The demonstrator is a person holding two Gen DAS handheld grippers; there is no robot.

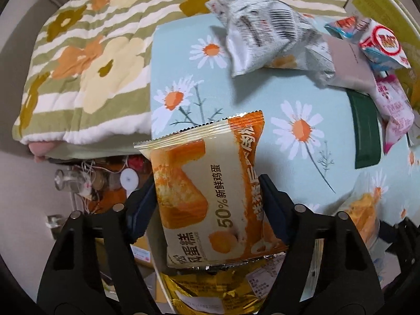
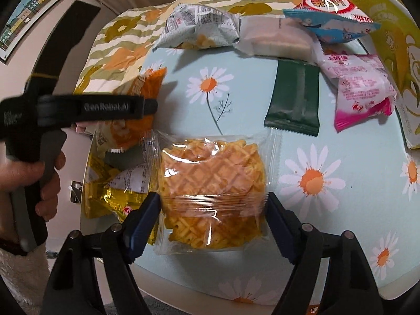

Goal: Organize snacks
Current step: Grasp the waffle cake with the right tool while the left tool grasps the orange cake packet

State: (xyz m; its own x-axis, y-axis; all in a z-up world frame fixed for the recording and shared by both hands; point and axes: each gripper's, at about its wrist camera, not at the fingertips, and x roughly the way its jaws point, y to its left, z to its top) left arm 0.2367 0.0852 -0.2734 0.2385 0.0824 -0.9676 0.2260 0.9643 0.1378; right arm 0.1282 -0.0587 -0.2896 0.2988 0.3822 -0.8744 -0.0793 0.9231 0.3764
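The left gripper [image 1: 210, 204] holds a cream-and-orange cake packet [image 1: 207, 183], its blue fingers [image 1: 275, 212] pressed on both long sides, right at the left edge of the daisy cloth [image 1: 262, 99]. Under the packet a gold foil packet [image 1: 215, 288] pokes out past that edge, so there is little room on this side. Beyond the edge the floor drops away to a clutter of cables and a glass jar [image 1: 65, 181].

The right gripper [image 2: 212, 220] has its fingers [image 2: 143, 218] closed on a clear bag of waffle crackers [image 2: 212, 183], near the front edge of the cloth-covered surface. The person's left hand [image 2: 34, 181] on the other gripper's handle crowds the left side here.

The middle of the daisy cloth [image 2: 236, 99] lies open, with free room between the grippers and the far row. That row runs along the far edge: a white printed snack bag [image 2: 199, 29], a pale wrapped bar [image 2: 278, 39], a red-and-blue bag [image 2: 333, 18], a pink packet [image 2: 359, 89] and a dark green packet [image 2: 294, 97] just nearer. A yellow box [image 2: 393, 60] walls the right side.

A green-striped flowered quilt [image 1: 86, 65] lies beyond at far left. A framed picture [image 2: 29, 15] hangs on the wall.
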